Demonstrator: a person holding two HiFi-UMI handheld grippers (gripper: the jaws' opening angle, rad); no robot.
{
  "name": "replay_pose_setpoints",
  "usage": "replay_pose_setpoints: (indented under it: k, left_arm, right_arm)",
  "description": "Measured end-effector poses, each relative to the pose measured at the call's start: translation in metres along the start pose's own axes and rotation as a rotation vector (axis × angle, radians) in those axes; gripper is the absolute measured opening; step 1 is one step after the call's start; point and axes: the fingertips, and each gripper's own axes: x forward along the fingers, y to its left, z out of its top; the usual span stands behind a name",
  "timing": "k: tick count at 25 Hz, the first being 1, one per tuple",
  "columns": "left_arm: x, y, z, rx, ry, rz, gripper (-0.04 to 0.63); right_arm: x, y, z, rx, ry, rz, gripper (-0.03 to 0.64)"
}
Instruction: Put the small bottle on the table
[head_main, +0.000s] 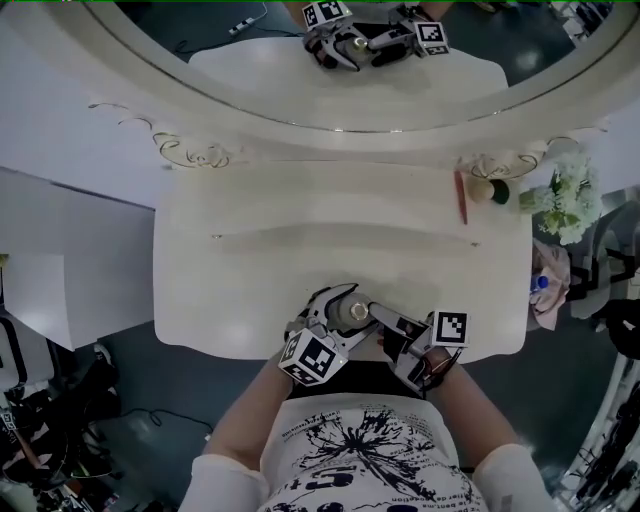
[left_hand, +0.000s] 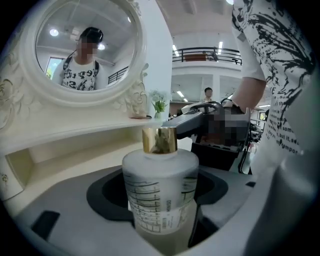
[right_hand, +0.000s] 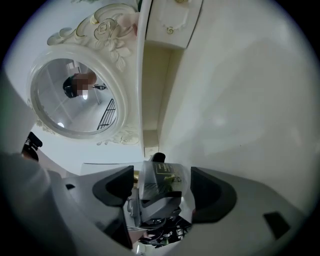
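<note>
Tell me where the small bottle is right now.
The small bottle is at the near edge of the table, centre of the head view, held by the left gripper, with the right gripper close on its right.

White T-shirt (head_main: 372, 462) with black splatter print.

The right tongs (right_hand: 163, 196) have their jaws apart. A small bottle (right_hand: 161, 181), clear with a dark label, sits between them with a narrow gap at each side. The cream surface (right_hand: 240, 100) fills the right of the view. At upper left, an oval mirror (right_hand: 75, 95) in a carved white frame reflects a person.
</note>
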Motion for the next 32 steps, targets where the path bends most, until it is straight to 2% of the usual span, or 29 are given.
replay_pose_setpoints:
  k: [2, 5, 6, 12, 16, 20, 23, 28, 30, 32]
  left_arm:
    - [0.003, 0.0, -0.004, 0.012, 0.015, 0.003, 0.35]
    - [0.006, 0.002, -0.008, 0.028, 0.027, 0.008, 0.35]
    - [0.006, 0.002, -0.009, 0.029, 0.027, 0.01, 0.35]
    - [0.005, 0.001, -0.009, 0.042, 0.023, -0.004, 0.35]
    - [0.001, -0.004, -0.013, 0.05, 0.052, -0.021, 0.35]
    - [-0.01, -0.001, -0.011, 0.026, 0.041, -0.002, 0.35]
    - [-0.019, 0.0, 0.002, 0.002, -0.004, 0.017, 0.35]
    - [-0.041, 0.003, 0.046, -0.034, -0.135, 0.071, 0.35]
    - [-0.051, 0.006, 0.061, -0.044, -0.173, 0.093, 0.35]
    - [-0.061, 0.012, 0.074, -0.059, -0.203, 0.128, 0.346]
  right_arm:
    - [-0.001, -0.003, 0.0, 0.024, -0.003, -0.004, 0.355]
    - [-0.001, -0.007, 0.001, 0.016, -0.003, -0.031, 0.253]
    - [-0.001, -0.008, 0.002, 0.006, -0.001, -0.041, 0.244]
    - [0.001, -0.007, 0.001, -0.022, 0.0, -0.041, 0.245]
    - [0.002, -0.01, -0.01, -0.006, -0.004, -0.106, 0.252]
    - [0.005, -0.008, -0.011, -0.009, -0.025, -0.115, 0.226]
    - [0.003, -0.001, -0.009, -0.034, -0.036, -0.123, 0.225]
    - [-0.004, 0.025, 0.001, -0.142, -0.071, -0.097, 0.214]
    - [-0.006, 0.043, 0.005, -0.207, -0.088, -0.07, 0.177]
    - [-0.013, 0.051, 0.009, -0.299, -0.105, -0.114, 0.11]
